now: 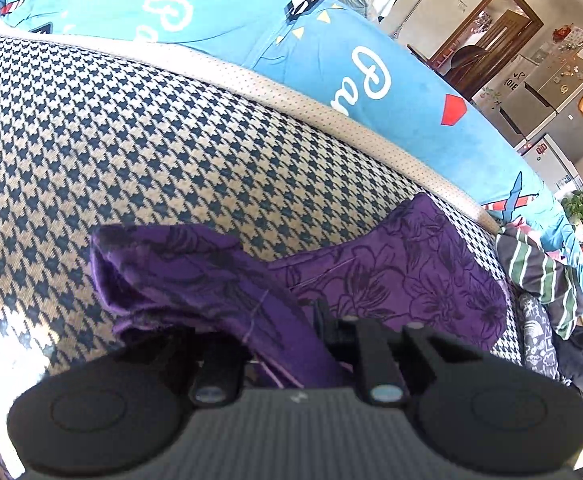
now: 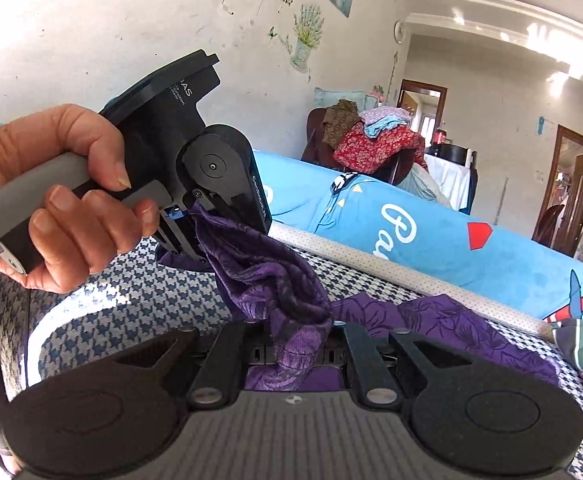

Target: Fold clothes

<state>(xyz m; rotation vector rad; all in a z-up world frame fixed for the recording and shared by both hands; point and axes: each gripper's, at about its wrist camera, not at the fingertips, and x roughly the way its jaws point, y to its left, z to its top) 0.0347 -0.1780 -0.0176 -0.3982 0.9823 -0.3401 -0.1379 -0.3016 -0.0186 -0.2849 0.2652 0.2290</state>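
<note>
Clamping one bunched edge of the purple floral-print fabric garment (image 2: 275, 280) in the left black two-finger gripper (image 2: 199, 236) and another in the right gripper (image 2: 297, 354), both lifted close together. Trailing rightward and away, the rest lying on the houndstooth cushion (image 1: 131, 140), nearer the right gripper.

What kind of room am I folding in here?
Most likely a lived-in home, a living room opening toward a kitchen: a houndstooth sofa seat with a blue cushion, a magnet-covered fridge, and a clothes-piled chair.
</note>
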